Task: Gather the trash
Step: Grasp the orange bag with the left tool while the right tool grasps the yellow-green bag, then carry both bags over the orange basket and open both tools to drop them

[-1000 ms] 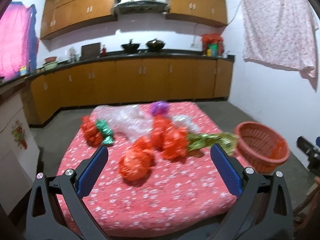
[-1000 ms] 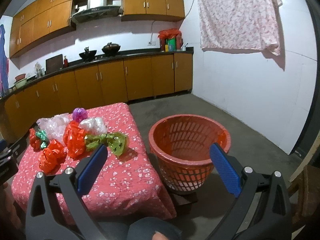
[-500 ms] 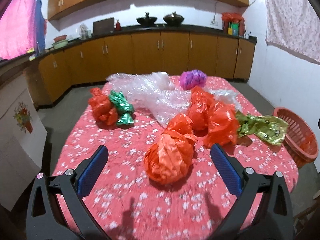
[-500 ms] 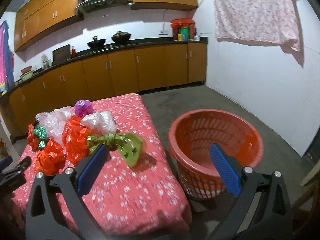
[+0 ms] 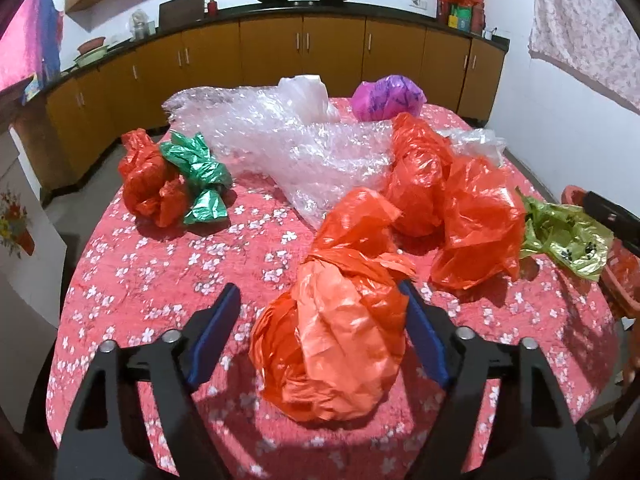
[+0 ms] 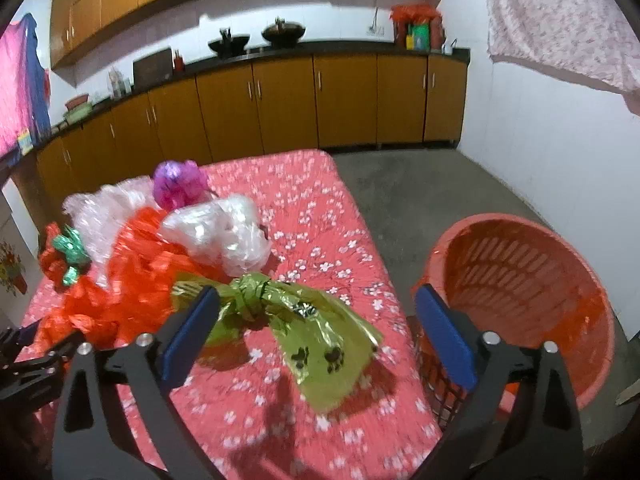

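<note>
Crumpled orange plastic bag (image 5: 332, 340) rests on the floral-clothed counter (image 5: 160, 280), between the spread fingers of the left tool (image 5: 320, 320), right finger touching. Right tool (image 6: 316, 320) gapes, ungripping, above the counter beside the orange plastic basket (image 6: 560, 280).

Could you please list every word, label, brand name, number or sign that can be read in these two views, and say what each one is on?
No text can be read in either view.
Yellow-green bag: black paw prints only, no words.
Purple bag: dark marks, too blurred to read.
Packages on the counter: labels too small to read.
Sticker on the white cabinet: a flower picture, no lettering.
</note>
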The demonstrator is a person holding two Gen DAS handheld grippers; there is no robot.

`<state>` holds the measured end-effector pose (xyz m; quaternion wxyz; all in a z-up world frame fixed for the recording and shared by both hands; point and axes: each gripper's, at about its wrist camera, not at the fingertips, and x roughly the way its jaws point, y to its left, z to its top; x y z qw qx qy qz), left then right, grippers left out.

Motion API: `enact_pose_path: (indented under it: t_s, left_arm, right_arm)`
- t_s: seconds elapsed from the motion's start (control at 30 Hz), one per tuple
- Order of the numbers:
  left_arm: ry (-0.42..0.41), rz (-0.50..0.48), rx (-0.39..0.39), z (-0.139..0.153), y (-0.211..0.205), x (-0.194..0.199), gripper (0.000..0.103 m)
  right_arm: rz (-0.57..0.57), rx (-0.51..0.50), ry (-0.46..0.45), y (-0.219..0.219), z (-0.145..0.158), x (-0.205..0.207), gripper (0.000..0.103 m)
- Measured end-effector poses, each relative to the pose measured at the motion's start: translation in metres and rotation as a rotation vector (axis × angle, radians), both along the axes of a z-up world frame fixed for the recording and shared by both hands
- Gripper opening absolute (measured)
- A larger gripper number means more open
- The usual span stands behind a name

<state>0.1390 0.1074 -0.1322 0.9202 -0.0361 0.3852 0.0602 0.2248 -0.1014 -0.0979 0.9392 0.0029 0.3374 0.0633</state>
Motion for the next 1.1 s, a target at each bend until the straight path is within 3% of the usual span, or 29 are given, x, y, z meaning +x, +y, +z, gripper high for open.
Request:
enact_pose_path:
  t_s: [0.1,0.33,0.4,0.53,0.6,0.67,1.1]
  left_arm:
    - [0.006,0.001,-0.012,-0.001,0.004,0.007,0.067]
    - [0.025,0.011,-0.014,-0.001,0.011,0.019,0.067]
    - [0.028,0.009,-0.023,-0.001,0.013,0.018,0.067]
    - [0.034,-0.002,-0.043,-0.003,0.014,0.019,0.066]
    - [0.040,-0.009,-0.045,-0.005,0.014,0.018,0.062]
    - [0.037,-0.013,-0.052,-0.004,0.013,0.020,0.057]
    - [-0.034,-0.035,-0.050,0.023,0.011,-0.009,0.051]
  right_arm:
    - [0.017,-0.009,0.049,0.006,-0.011,0.018,0.086]
    - [0.096,-0.030,0.140,0.021,-0.031,0.036,0.068]
    - [0.120,-0.026,0.161,0.024,-0.035,0.037,0.056]
    - [0.147,-0.037,0.192,0.029,-0.042,0.037,0.041]
    - [0.147,-0.044,0.201,0.030,-0.045,0.037,0.023]
    - [0.148,-0.030,0.198,0.029,-0.045,0.035,0.015]
    - [0.082,-0.011,0.127,-0.002,-0.015,0.004,0.011]
